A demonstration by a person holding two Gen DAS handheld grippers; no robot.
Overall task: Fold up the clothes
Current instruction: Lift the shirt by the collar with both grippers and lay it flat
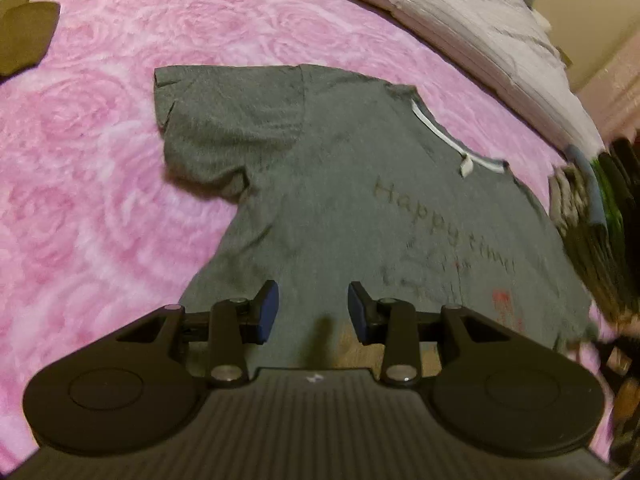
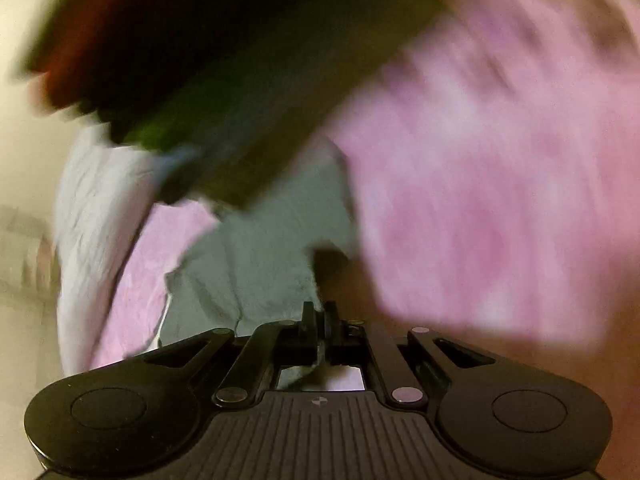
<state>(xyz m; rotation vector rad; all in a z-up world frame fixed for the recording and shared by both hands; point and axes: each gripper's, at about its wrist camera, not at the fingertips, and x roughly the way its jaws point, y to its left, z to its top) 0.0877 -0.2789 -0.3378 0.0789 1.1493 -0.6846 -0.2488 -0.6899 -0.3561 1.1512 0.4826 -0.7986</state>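
A grey T-shirt [image 1: 340,184] lies spread face-up on a bed covered by a pink rose-patterned blanket [image 1: 100,184]. One short sleeve [image 1: 224,120] reaches out flat toward the left of the left wrist view, its hem slightly turned. The neckline, edged by a white band [image 1: 444,136] with a small tag, points toward the upper right. Dark lettering reading "Happy time!" [image 1: 444,228] runs across the chest, with a red mark below it. The cloth is mostly smooth, with soft creases near the armpit.

Beyond the shirt a pale, wrinkled quilt [image 1: 480,28] runs along the far edge of the bed. A stack of folded clothes [image 1: 588,220], blurred, sits at the right edge beside the shirt's shoulder. A dark object [image 1: 28,36] rests on the blanket at far left.

The left hand-held gripper [image 1: 313,308] points steeply down over the shirt's lower body, its blue-padded fingers [image 1: 270,304] standing moderately apart with nothing between them, clear of the cloth.

The right wrist view is heavily blurred. There the right hand-held gripper [image 2: 320,320] is angled down, its jaws pinched together on an edge of the grey shirt [image 2: 256,256], which spreads away from the fingertips over the pink blanket [image 2: 480,200]. A dark blurred mass [image 2: 208,72] crosses the upper part of that view; what it is cannot be told.
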